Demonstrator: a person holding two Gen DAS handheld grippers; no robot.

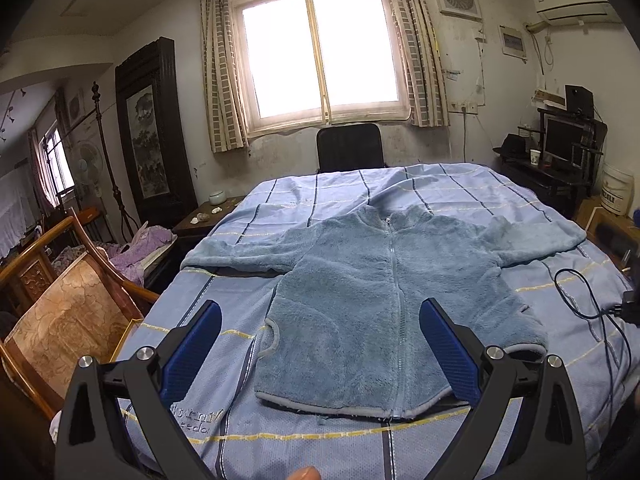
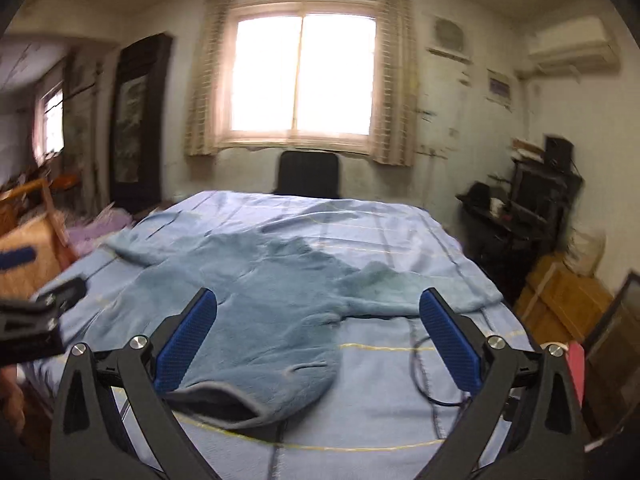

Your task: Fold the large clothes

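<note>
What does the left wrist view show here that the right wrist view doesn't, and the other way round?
Only the left wrist view, which is sharp, shows the zipper closed down the front of the fleece jacket, the bedside table and the standing fan.

Only the right wrist view, which is blurred, shows the left gripper from outside, at the bed's left edge.

Both show the jacket spread flat with sleeves out on the blue checked sheet, the black cable, the black chair under the window, and open fingers holding nothing.
</note>
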